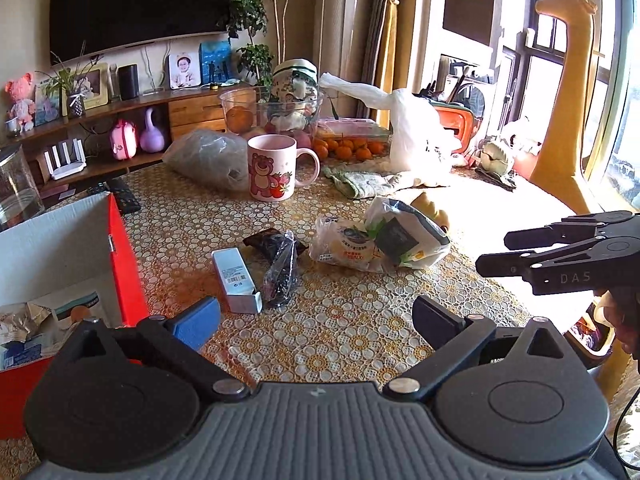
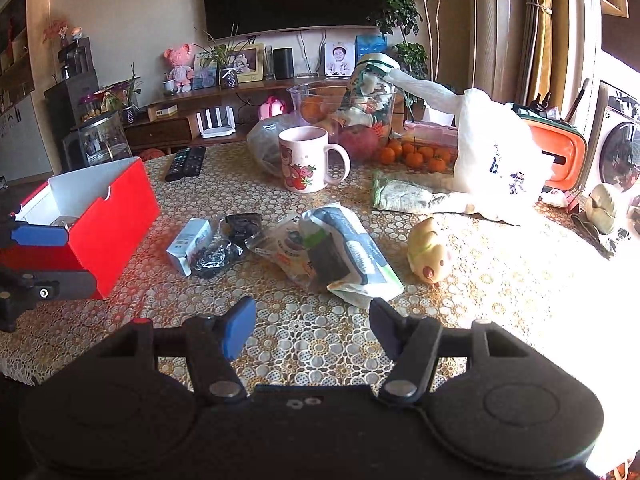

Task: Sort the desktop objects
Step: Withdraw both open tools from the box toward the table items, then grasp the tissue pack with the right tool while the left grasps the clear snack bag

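On the patterned tablecloth lie a small white box [image 1: 237, 280] [image 2: 189, 244], a black crinkly packet [image 1: 280, 268] [image 2: 224, 248], two snack bags [image 1: 384, 240] [image 2: 336, 256] and a yellow chick toy [image 2: 430, 250]. A red storage box [image 1: 124, 264] [image 2: 108, 224] with papers inside stands at the left. My left gripper [image 1: 316, 316] hovers wide open just short of the white box, nothing between its fingers. My right gripper [image 2: 312, 328] is open and empty above the cloth in front of the snack bags; it also shows at the right edge as the right gripper [image 1: 496, 252].
A pink bear mug [image 1: 272, 168] [image 2: 306, 160], a grey plastic bag [image 1: 208, 160], a clear bowl of fruit [image 1: 272, 112], mandarins [image 1: 344, 148], a white plastic bag [image 2: 492, 152], a cloth [image 1: 364, 182] and remotes [image 2: 186, 162] crowd the table's far half. A glass jar [image 1: 16, 184] stands left.
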Available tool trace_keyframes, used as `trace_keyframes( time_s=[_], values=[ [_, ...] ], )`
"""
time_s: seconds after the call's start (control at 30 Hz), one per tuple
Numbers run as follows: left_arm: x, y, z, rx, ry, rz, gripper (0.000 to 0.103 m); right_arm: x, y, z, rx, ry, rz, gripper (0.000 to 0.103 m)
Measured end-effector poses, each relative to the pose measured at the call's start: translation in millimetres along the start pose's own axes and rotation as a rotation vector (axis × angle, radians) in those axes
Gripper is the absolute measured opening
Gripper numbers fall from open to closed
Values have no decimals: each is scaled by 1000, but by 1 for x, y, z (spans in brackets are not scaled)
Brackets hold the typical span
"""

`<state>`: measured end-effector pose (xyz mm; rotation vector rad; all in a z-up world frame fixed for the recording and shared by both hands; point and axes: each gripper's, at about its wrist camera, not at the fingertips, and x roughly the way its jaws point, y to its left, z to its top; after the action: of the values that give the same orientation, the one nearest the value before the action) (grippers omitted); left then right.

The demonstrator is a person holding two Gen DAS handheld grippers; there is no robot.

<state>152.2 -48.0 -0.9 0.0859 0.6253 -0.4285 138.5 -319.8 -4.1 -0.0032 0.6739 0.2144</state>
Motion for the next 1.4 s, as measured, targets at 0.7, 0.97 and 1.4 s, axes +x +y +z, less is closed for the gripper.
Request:
trace_keyframes(
  time_s=[0.7, 0.97, 1.4],
  values=[
    [96, -3, 24, 76, 77, -19, 103, 76, -28, 25, -54, 54, -42, 62],
    [130, 7, 28, 83, 93, -17, 103, 97, -29, 29, -78, 70, -51, 61],
    [161, 17, 26, 76, 113, -16, 89, 119, -38, 27, -63, 98, -75, 51]
  ],
)
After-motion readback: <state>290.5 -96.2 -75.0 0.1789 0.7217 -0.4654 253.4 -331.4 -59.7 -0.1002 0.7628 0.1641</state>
